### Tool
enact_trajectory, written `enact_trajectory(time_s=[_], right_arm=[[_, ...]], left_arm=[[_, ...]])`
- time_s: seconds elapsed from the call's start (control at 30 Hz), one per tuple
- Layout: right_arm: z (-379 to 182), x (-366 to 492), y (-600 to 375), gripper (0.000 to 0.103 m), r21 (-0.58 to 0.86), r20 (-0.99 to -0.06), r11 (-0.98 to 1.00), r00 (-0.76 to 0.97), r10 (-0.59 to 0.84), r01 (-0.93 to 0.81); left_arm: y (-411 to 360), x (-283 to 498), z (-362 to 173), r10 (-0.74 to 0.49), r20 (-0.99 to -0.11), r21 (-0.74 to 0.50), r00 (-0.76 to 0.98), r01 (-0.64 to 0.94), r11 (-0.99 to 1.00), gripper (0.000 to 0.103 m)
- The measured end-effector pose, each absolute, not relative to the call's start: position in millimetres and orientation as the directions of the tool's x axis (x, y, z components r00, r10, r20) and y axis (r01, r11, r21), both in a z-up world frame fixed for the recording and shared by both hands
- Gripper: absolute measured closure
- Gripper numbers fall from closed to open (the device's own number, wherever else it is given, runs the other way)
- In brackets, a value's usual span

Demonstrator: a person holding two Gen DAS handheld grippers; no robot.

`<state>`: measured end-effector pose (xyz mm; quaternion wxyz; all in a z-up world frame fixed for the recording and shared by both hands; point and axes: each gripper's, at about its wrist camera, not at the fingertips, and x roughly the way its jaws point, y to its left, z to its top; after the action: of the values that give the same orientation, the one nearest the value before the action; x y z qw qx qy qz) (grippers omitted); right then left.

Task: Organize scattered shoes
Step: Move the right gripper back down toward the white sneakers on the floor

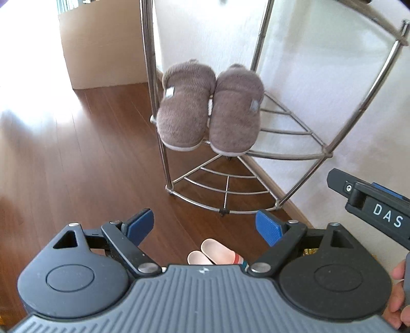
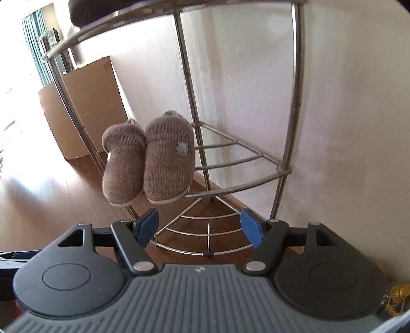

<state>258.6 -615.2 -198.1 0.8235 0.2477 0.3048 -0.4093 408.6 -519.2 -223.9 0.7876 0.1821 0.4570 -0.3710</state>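
Two brown knitted slippers, the left slipper (image 1: 183, 107) and the right slipper (image 1: 237, 110), sit side by side and touching on the middle shelf (image 1: 289, 133) of a chrome corner rack (image 1: 151, 64). Their toes overhang the shelf's curved front rail, towards the cameras. Each has a small grey tag on its outer side.

Left tool (image 1: 205, 226): released, blue pads apart, nothing between them. It is in front of the rack and above it, well apart from the slippers; through its gap only the floor and the rack's bottom shelf (image 1: 225, 189) show.

Right tool (image 2: 198, 225): released, pads apart, nothing gripped. It also stands clear of the rack's front, and the slippers lie ahead and slightly to the left of its gap. In the left wrist view the same tool enters from the right edge, marked "DAS", with part of the person's hand (image 1: 398, 297) on its grip.

Below the left tool, near the rack's foot, the toes of a pale pink pair of sandals (image 1: 212, 253) show on the floor.

Surface and room: dark wooden floor (image 1: 89, 153), brightly sunlit to the rack's left. White wall (image 1: 320, 76) behind the rack, which stands in a corner. A cardboard box (image 2: 84, 107) stands on the floor left of the rack. A dark object (image 2: 102, 10) rests on the rack's top shelf; it cannot be identified.
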Motion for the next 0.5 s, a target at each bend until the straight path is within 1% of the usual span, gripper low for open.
enact_trajectory(time_s=[0.23, 0.5], right_arm=[[-182.8, 242.6, -615.7, 0.031, 0.169, -0.695, 0.542, 0.490, -0.527, 0.823], [-189.5, 231.3, -619.8, 0.030, 0.166, -0.712, 0.530, 0.473, -0.519, 0.831]], left_arm=[[-514.3, 389.5, -207.5, -0.427, -0.848, -0.052, 0.314, 0.752, 0.657, 0.014], [-513.9, 382.7, -213.4, -0.431, -0.851, -0.062, 0.301, 0.756, 0.651, 0.014]])
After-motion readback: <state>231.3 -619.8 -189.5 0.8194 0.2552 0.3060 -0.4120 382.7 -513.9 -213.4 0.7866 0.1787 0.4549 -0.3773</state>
